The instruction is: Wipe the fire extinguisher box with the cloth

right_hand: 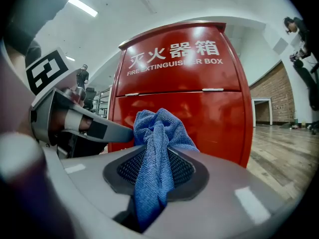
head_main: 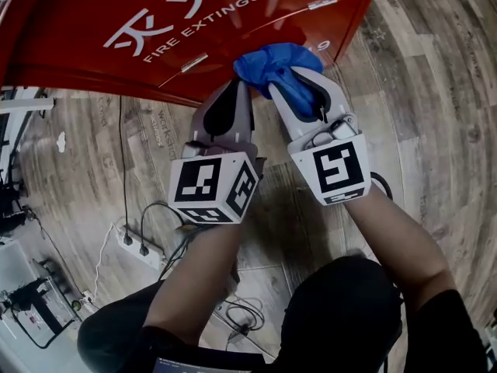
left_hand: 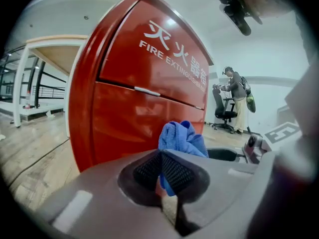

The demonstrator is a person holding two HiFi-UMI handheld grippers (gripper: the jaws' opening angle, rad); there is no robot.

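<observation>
**Nearly at the box: cloth gripped, no wiping to show yet**

Plainly the cloth is secured, but the wiping itself looks still to be done. The blue cloth (right_hand: 157, 128) is pinched in the right gripper (right_hand: 155, 168). Its jaws are closed narrow on a twisted length of it, and a bunched head stands clear beyond the pads. The left gripper (left_hand: 160, 171) sits at the right one's 9 o'clock in the head view, and their tips come together at the cloth. Its jaws are almost together, and a strip of blue shows between the pads, so I judge it has nipped an edge of the same cloth.

The red fire extinguisher box (head_main: 194, 22) stands on the wooden floor (head_main: 435, 92) at 12 o'clock from both grippers. From the head view the cloth overlaps the box's lower front edge. None of the views settles whether it is touching the panel or just short of it. The red front shows no streak or damp patch, so I take the whole face as left to wipe.

The box stands upright with its long axis vertical, and its white-lettered front faces the person. The cloth's long axis runs along the right gripper's jaws, with its bunched end pointing at the box at 12 o'clock.
</observation>
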